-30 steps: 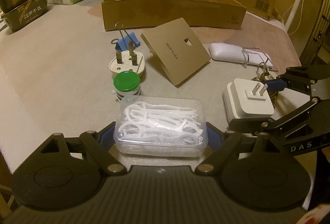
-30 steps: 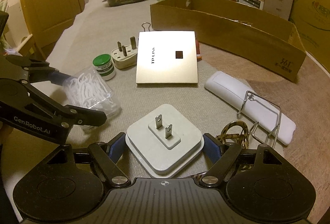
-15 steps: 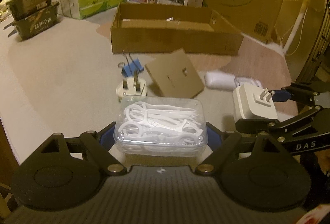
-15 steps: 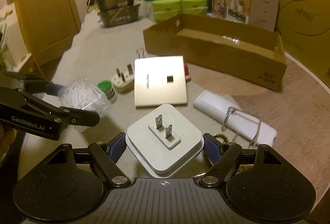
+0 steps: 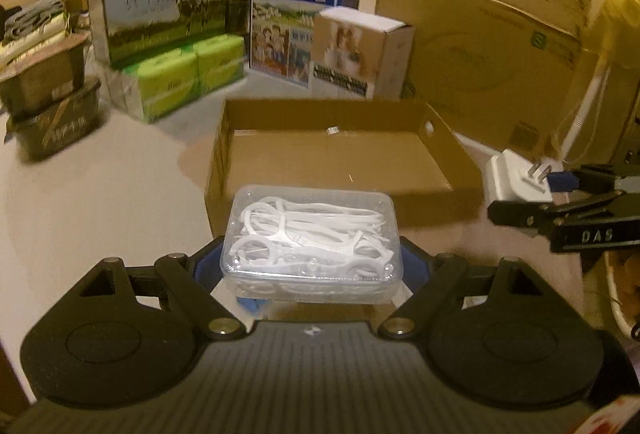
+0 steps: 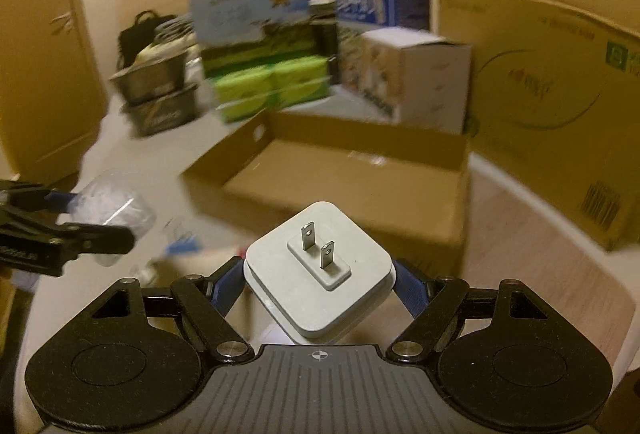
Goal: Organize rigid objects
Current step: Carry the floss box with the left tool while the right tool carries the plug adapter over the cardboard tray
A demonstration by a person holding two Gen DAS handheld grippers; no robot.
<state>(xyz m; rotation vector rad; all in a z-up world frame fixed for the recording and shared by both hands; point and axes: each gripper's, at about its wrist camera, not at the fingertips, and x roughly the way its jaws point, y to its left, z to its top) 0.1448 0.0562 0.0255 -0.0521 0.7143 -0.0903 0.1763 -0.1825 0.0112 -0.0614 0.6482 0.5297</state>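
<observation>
My left gripper (image 5: 308, 262) is shut on a clear plastic box of white floss picks (image 5: 312, 234) and holds it in the air just before the near wall of an open shallow cardboard box (image 5: 340, 158). My right gripper (image 6: 318, 282) is shut on a white two-prong plug adapter (image 6: 318, 266), also lifted, in front of the same cardboard box (image 6: 352, 178). The adapter (image 5: 516, 178) and the right gripper show at the right of the left wrist view. The floss box (image 6: 112, 206) shows blurred at the left of the right wrist view.
Milk cartons (image 5: 304, 14), green tissue packs (image 5: 180, 74) and dark trays (image 5: 48, 114) stand behind the cardboard box. A large carton (image 5: 488, 46) stands at the back right. A blue binder clip (image 6: 184, 244) lies blurred on the table below.
Both grippers have risen off the table with their objects and moved forward to the cardboard box. The items left on the table have dropped out of view.
</observation>
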